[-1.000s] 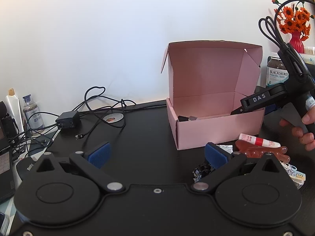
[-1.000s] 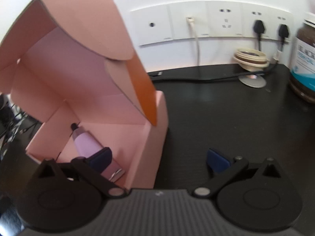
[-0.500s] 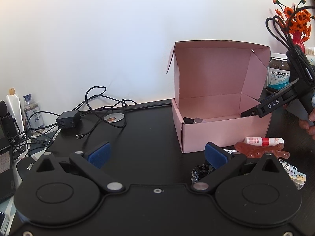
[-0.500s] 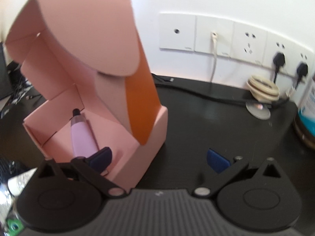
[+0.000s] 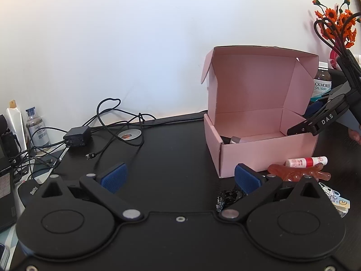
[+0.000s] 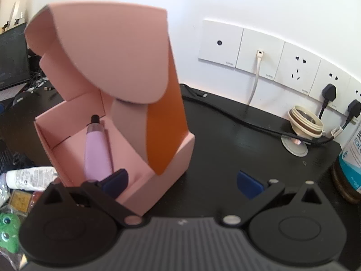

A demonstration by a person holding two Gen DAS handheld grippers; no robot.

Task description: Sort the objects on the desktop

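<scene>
The pink cardboard box [image 5: 259, 117] stands with its lid up on the black desk [image 5: 171, 149]. A lilac tube [image 6: 97, 149] lies inside it. My right gripper [image 6: 182, 181] is open and holds nothing; its left finger hangs over the box's near corner, and its right finger is outside the box. In the left wrist view the right gripper [image 5: 304, 120] sits at the box's right end. My left gripper [image 5: 180, 178] is open and holds nothing, low over the desk in front of the box. Loose items lie nearby: a white-and-red tube [image 5: 306, 161], an orange gel piece [image 5: 297, 172] and a black wrapper [image 5: 227, 198].
A charger [image 5: 77, 136] with tangled cables, a small bottle [image 5: 37, 131] and a mouse [image 5: 27, 189] crowd the left side. A supplement jar [image 6: 352, 158], a tape roll [image 6: 305, 122] and wall sockets [image 6: 259, 54] are behind the box. A green frog toy [image 6: 9, 228] lies at the front.
My right gripper has drawn back and up from inside the box, so more of the lilac tube shows. The left gripper's view has shifted slightly left; its jaws stay open.
</scene>
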